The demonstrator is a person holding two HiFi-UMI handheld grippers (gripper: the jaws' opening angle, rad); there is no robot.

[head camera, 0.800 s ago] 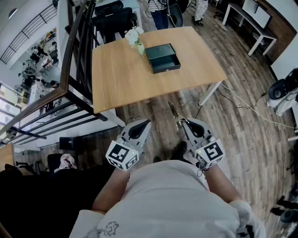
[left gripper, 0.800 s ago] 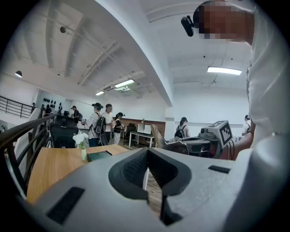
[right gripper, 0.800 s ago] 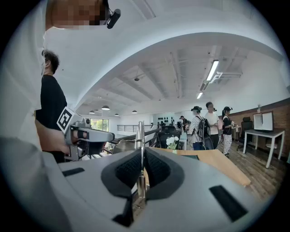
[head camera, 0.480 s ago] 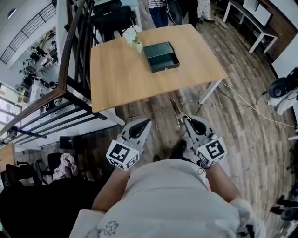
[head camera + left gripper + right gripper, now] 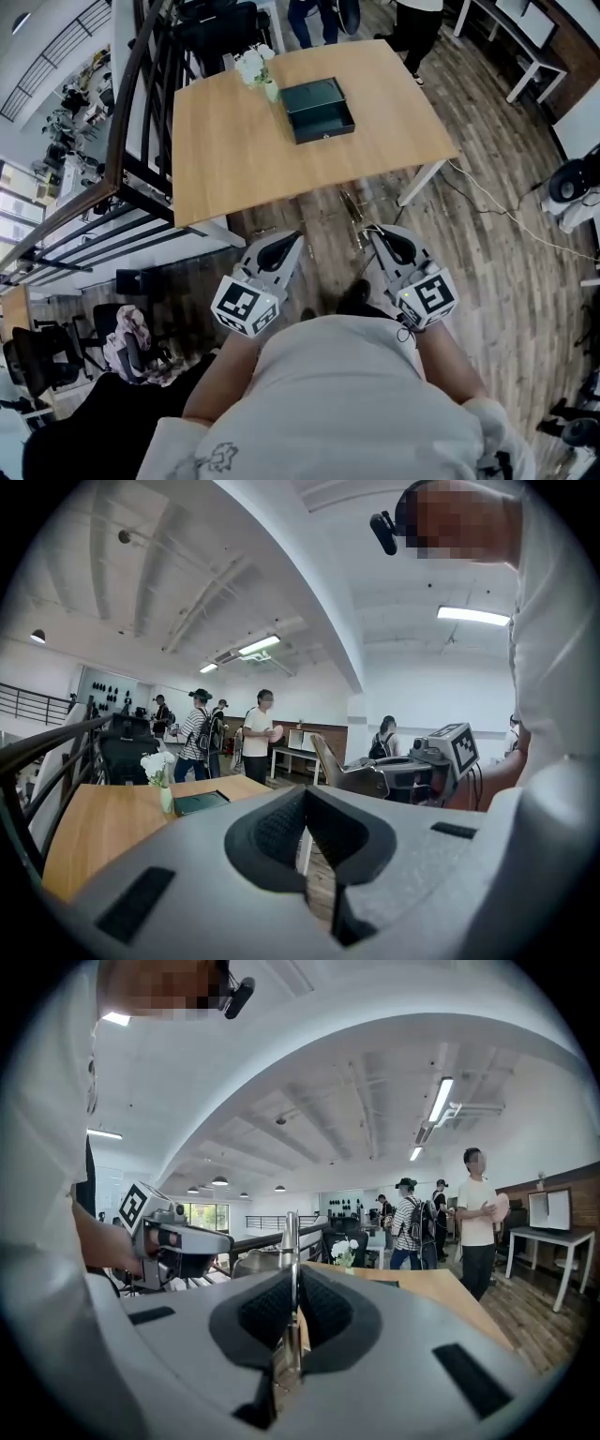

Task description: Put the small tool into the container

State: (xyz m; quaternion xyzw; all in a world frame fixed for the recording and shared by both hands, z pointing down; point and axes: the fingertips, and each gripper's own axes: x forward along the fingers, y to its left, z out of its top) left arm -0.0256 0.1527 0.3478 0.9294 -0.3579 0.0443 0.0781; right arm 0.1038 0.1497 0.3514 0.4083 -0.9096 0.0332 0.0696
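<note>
Grasping the tool (image 5: 290, 1241) in your right hand-held gripper (image 5: 292, 1314), you hold the left hand-held gripper (image 5: 306, 850) clenched, empty.

Steep overhead, two forward; shared table (image 5: 234, 141)

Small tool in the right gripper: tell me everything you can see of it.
The small tool is a slim, shiny metal piece, seen edge-on. The right gripper is shut on it, and it sticks out forward beyond the jaw tips. From the head view it hangs above the wooden floor, short of the table. Its tip shape is too small to tell.
</note>
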